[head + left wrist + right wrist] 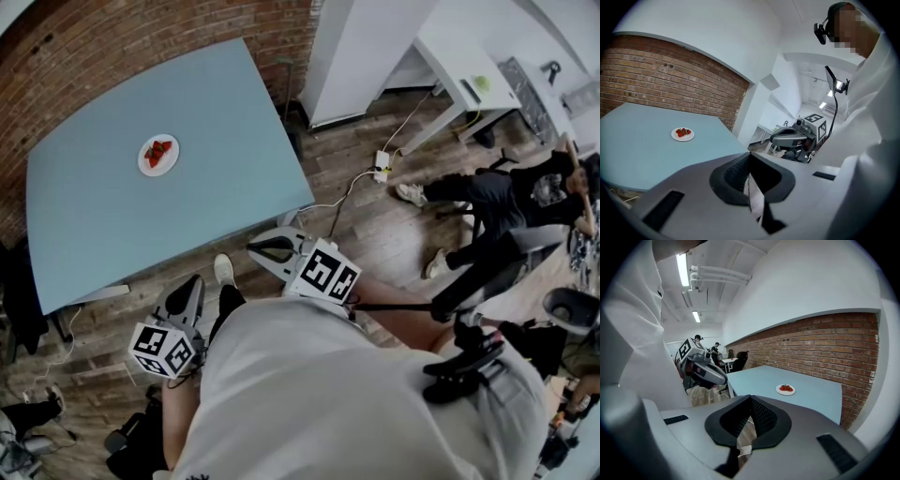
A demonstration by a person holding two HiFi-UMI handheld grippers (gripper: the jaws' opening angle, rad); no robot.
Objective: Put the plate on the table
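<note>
1. Grey-bodied left gripper [750, 158] is held low at the person's waist. Its jaws are pressed together at the tips, and nothing sits between the black pads.
2. Right gripper [750, 398] is just beside it on the right, pointing the same way. Its jaws also seem to meet at the tips and to be empty, though the wide-angle view makes the contact hard to judge.
3. Both grippers hang over the wooden floor [375, 220], short of the near edge of the table [216, 103], and touch nothing.
4. Farther off, the plate [158, 157] rests flat on the pale blue table top. It lies left of the middle, well apart from both grippers, and carries red strawberries [159, 149].
5. Beyond the table's far and left sides runs a brick wall [141, 37].
</note>
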